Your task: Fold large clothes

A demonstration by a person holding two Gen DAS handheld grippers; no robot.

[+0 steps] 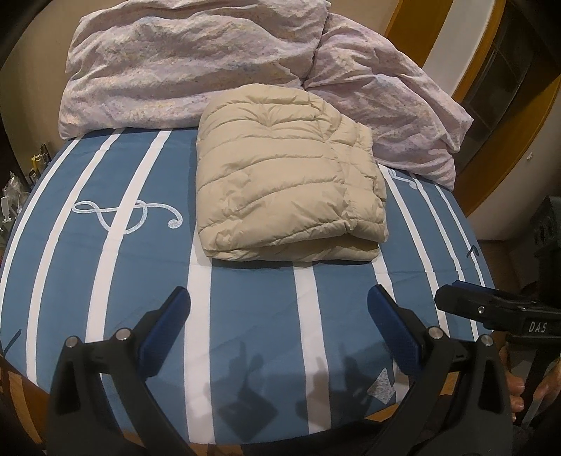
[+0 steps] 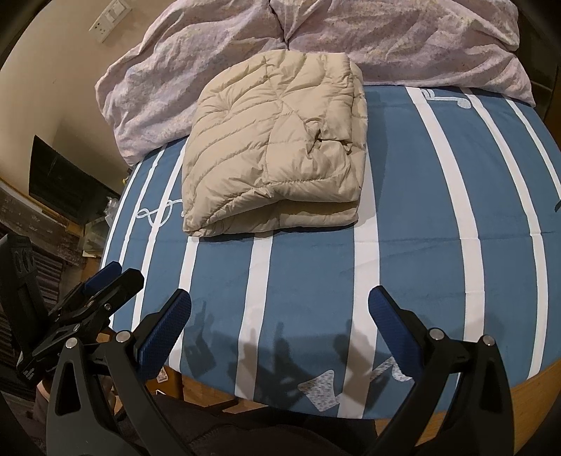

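Jacket lies folded on bed; folding judged finished. Left gripper and right gripper held spread, empty, apart from jacket. Only withdrawal needed next.

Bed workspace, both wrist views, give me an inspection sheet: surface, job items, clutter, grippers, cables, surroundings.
Surface: blue bedsheet with white stripes, flat.
Job's things: beige puffer jacket folded into a compact bundle, resting mid-bed.
Clutter: crumpled pink duvet piled behind the jacket.
Grippers: left gripper open, empty; right gripper open, empty; both short of the jacket.
Cables: nothing seen.
Surroundings: wall socket plate, wooden bed frame.
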